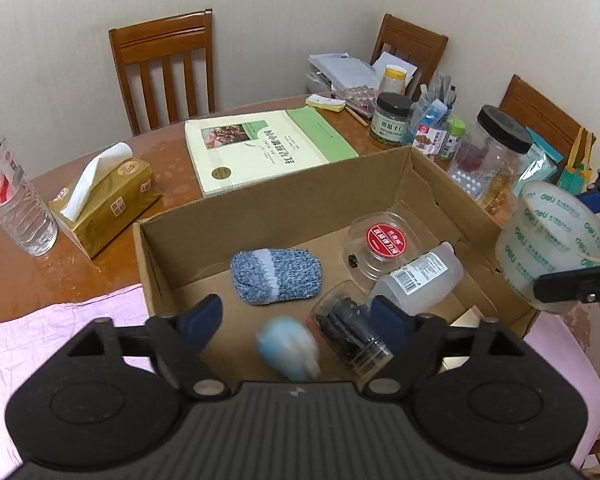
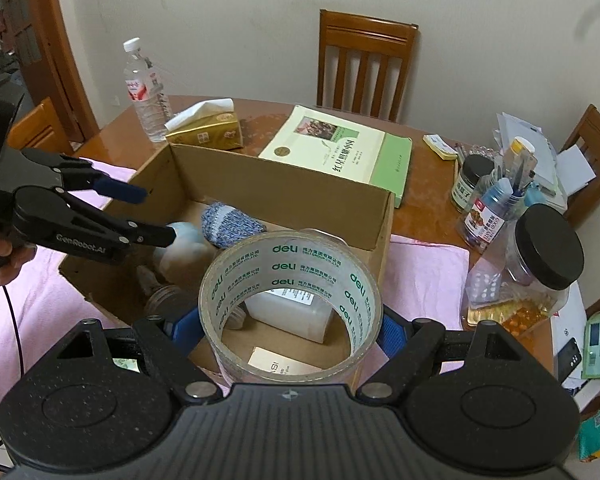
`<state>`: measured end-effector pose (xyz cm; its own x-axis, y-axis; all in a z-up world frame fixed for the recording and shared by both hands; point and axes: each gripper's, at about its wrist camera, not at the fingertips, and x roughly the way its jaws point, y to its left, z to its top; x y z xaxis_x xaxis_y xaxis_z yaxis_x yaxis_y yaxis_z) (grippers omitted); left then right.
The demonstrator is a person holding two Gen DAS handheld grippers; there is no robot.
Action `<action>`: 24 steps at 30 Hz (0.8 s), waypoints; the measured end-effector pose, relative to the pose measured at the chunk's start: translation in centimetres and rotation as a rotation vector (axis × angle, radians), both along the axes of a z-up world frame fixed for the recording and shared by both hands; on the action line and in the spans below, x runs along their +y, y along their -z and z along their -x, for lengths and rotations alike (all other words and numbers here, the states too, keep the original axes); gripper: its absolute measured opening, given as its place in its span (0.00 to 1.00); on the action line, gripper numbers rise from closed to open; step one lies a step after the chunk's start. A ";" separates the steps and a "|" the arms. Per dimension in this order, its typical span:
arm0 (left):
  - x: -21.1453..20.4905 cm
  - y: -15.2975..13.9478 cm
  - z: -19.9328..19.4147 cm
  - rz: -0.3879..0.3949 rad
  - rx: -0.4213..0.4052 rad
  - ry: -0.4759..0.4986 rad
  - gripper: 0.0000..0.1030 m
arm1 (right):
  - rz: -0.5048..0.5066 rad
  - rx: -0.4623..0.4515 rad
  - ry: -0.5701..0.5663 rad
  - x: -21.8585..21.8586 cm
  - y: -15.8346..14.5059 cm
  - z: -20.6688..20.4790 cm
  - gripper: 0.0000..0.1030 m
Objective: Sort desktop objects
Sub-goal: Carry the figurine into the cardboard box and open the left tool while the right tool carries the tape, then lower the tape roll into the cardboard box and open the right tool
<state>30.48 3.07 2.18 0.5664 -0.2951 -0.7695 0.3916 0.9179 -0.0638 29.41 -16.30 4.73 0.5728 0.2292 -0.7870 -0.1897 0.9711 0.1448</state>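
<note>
Nearest the right wrist camera, the right gripper (image 2: 290, 330) is clamped on a roll of clear packing tape (image 2: 291, 304), one blue pad on each side of the roll, which stands on edge with its hole facing the lens. From the left wrist view the same roll (image 1: 554, 242) sits just past the right rim of the cardboard box (image 1: 300, 196).

The left gripper (image 1: 296, 318) hangs over the near end of the box with its fingers spread apart and nothing between them. Just below them is a pale blue and white object (image 1: 288, 346) (too blurred to identify).

Inside the box lie a dark-filled clear jar (image 1: 350, 332) on its side, a white plastic bottle (image 1: 420, 280) also on its side, a blue knitted pouch (image 1: 276, 276) and a round clear case with a red label (image 1: 384, 244).

Beyond the box, on the wooden table (image 1: 16, 276), are a gold tissue box (image 1: 108, 208), a water bottle (image 1: 12, 196), a pale green book (image 1: 260, 148) and, at the far right, a cluster of jars (image 1: 392, 120). Wooden chairs (image 1: 164, 68) stand against the wall.
</note>
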 end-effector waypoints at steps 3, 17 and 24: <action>0.7 -0.2 0.1 0.008 0.000 0.003 0.88 | 0.014 0.009 0.003 0.5 0.1 -0.6 0.86; 2.5 -1.2 2.8 -0.045 0.009 0.087 0.90 | 0.010 0.018 -0.075 4.6 0.0 -4.7 0.86; 4.4 -1.7 3.7 -0.058 -0.023 0.067 0.90 | 0.008 0.010 -0.168 7.6 0.1 -7.1 0.86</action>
